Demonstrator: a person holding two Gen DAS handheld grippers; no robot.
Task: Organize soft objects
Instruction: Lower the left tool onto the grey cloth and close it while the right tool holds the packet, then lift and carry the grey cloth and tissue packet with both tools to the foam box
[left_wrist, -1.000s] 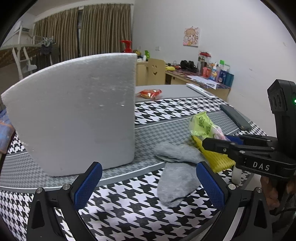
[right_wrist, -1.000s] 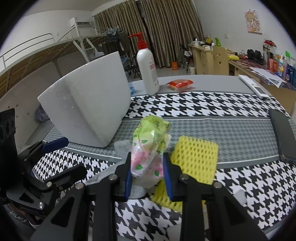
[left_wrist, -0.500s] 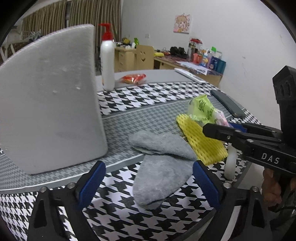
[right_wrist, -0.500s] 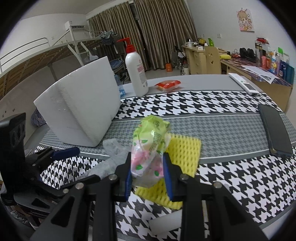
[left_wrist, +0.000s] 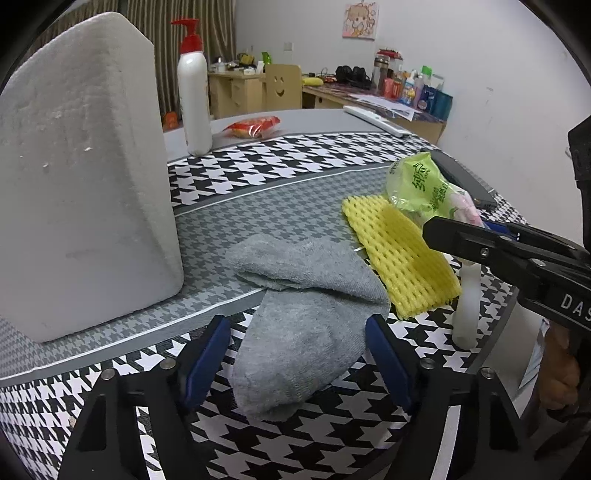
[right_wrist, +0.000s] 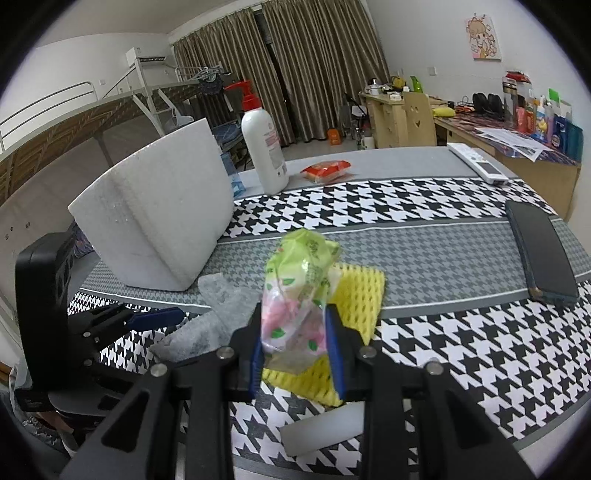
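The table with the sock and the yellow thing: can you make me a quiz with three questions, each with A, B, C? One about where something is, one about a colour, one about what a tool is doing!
1. Where is the yellow foam net?
A. Beside the grey sock
B. On top of the white foam block
C. Under the pump bottle

2. What colour is the pump bottle's top?
A. Green
B. Red
C. Black

3. What is the right tool doing?
A. Lying flat on the table
B. Hanging open with nothing in it
C. Squeezing a green tissue pack

Answers:
1 A: the yellow foam net lies flat on the cloth right next to the grey sock.
2 B: the pump bottle is white with a red pump.
3 C: the right tool has both pads pressed on the green tissue pack.
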